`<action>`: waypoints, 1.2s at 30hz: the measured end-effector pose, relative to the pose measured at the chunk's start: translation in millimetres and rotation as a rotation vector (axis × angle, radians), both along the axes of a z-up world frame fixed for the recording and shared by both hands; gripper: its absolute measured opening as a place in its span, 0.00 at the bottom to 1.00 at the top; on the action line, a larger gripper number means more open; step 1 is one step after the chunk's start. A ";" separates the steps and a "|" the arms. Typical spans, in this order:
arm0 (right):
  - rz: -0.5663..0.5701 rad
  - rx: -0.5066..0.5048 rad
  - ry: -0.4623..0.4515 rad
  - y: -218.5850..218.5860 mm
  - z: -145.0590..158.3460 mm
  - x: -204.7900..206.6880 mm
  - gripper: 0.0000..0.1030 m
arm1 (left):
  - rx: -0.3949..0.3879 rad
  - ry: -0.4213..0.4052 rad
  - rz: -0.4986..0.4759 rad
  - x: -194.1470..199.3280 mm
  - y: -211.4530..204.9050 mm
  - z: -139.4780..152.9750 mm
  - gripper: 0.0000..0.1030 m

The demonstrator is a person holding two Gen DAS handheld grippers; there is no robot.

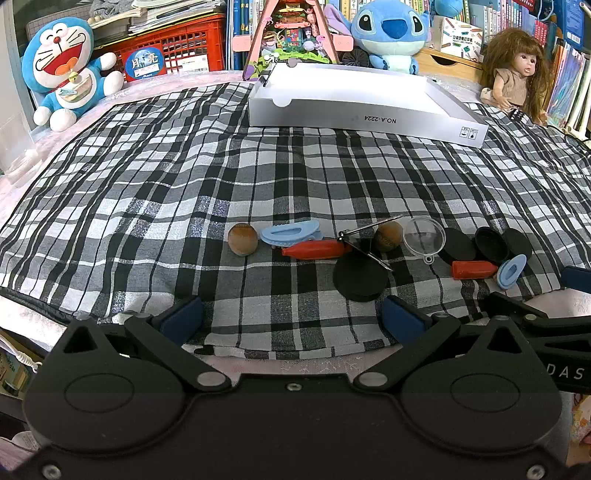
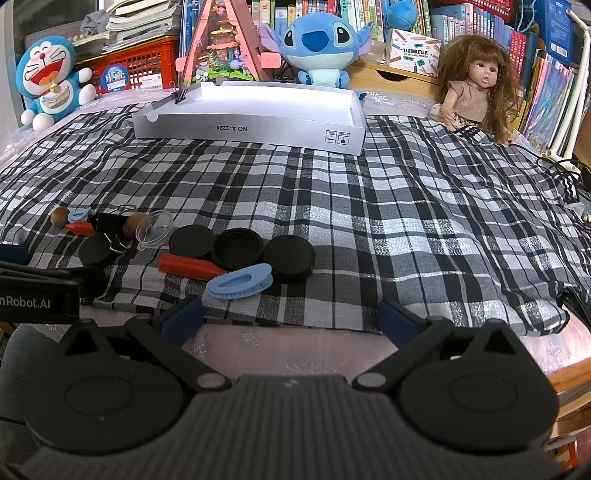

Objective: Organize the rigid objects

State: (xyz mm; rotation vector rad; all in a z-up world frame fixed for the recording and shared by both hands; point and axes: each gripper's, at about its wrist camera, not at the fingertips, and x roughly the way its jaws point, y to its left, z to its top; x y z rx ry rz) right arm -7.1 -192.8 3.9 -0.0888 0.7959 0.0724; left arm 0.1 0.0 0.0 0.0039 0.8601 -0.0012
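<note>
Small objects lie in a row on the plaid cloth (image 1: pixel 184 177) near its front edge: two brown nuts (image 1: pixel 242 239), two blue clips (image 1: pixel 290 232), two red pegs (image 1: pixel 314 249), a black binder clip (image 1: pixel 364 240), a clear dome (image 1: pixel 424 235) and several black lids (image 1: pixel 360 275). In the right wrist view the lids (image 2: pixel 238 248), a red peg (image 2: pixel 190 266) and a blue clip (image 2: pixel 240 281) lie just ahead to the left. A white open box (image 1: pixel 362 118) (image 2: pixel 251 129) stands at the back. My left gripper (image 1: pixel 291 317) and right gripper (image 2: pixel 290 317) are open and empty at the front edge.
A Doraemon plush (image 1: pixel 66 74), a red crate (image 1: pixel 173 48), a Stitch plush (image 1: pixel 391 33), a doll (image 2: pixel 472 85) and bookshelves line the back. The right gripper's arm (image 1: pixel 554 321) shows at the right in the left wrist view.
</note>
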 end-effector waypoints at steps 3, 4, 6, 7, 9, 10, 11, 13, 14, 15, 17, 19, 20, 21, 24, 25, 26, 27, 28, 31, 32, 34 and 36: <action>0.000 0.000 0.000 0.0 0.1 0.0 1.00 | 0.000 0.000 0.000 0.0 0.0 0.0 1.00; 0.000 0.000 0.000 0.0 0.1 0.0 1.00 | 0.000 0.000 0.000 0.0 0.0 0.0 1.00; 0.000 0.000 0.000 0.0 0.2 0.0 1.00 | 0.000 0.000 0.000 0.0 0.0 0.0 1.00; 0.000 0.000 0.000 0.0 0.1 -0.1 1.00 | 0.000 0.000 0.000 0.0 0.0 0.0 1.00; 0.000 0.000 0.000 0.0 0.0 -0.2 1.00 | 0.000 0.000 0.000 0.0 0.0 0.0 1.00; 0.000 0.000 -0.001 0.0 -0.1 -0.2 1.00 | 0.000 0.000 0.000 0.0 0.0 0.0 1.00; 0.000 0.000 0.000 0.0 -0.1 -0.2 1.00 | 0.000 0.000 0.000 -0.1 0.0 0.0 1.00; -0.001 0.000 0.000 -0.1 -0.1 -0.2 1.00 | 0.000 0.000 0.000 0.0 0.0 0.0 1.00; -0.001 0.000 0.000 -0.2 -0.2 -0.2 1.00 | 0.000 0.000 0.000 0.0 0.0 0.0 1.00; -0.001 0.000 0.000 -0.2 -0.2 -0.2 1.00 | 0.000 0.000 0.000 0.0 0.0 0.0 1.00; -0.001 0.000 0.000 -0.3 -0.2 -0.2 1.00 | 0.000 0.000 0.000 0.0 0.0 0.0 1.00; -0.001 0.000 -0.001 -0.2 -0.1 -0.3 1.00 | 0.000 0.000 0.000 0.0 0.0 0.0 1.00; -0.001 0.000 -0.001 -0.2 0.0 -0.4 1.00 | 0.000 0.000 0.000 0.0 0.0 0.0 1.00; -0.001 0.001 -0.001 -0.3 0.1 -0.3 1.00 | 0.000 0.000 0.000 0.0 0.0 0.0 1.00; -0.001 0.001 -0.001 -0.4 0.3 -0.4 1.00 | 0.000 0.000 0.000 0.0 0.0 0.0 1.00; -0.001 0.001 -0.001 -0.2 0.2 -0.5 1.00 | 0.001 -0.001 0.000 0.0 0.0 0.0 1.00; -0.001 0.001 -0.001 -0.4 0.3 -0.5 1.00 | 0.001 -0.001 0.000 0.0 0.0 0.0 1.00; -0.001 0.001 -0.002 0.1 0.7 -0.7 1.00 | 0.000 0.000 0.000 0.0 0.0 0.0 1.00; -0.001 0.002 -0.003 0.8 0.9 -1.1 1.00 | 0.000 0.000 0.000 0.0 0.0 0.0 1.00; 0.000 0.004 -0.009 2.6 0.9 -1.2 1.00 | 0.001 -0.001 0.000 0.0 0.0 0.0 1.00; 0.001 0.005 -0.011 1.4 1.0 -1.0 1.00 | 0.001 -0.001 -0.001 0.0 0.1 0.0 1.00; 0.004 0.006 -0.014 -0.7 0.2 -2.3 1.00 | 0.000 -0.001 -0.002 0.1 0.3 0.0 1.00; 0.010 0.008 -0.021 -1.7 -0.4 -2.7 1.00 | -0.001 -0.006 -0.006 0.2 1.0 -0.3 1.00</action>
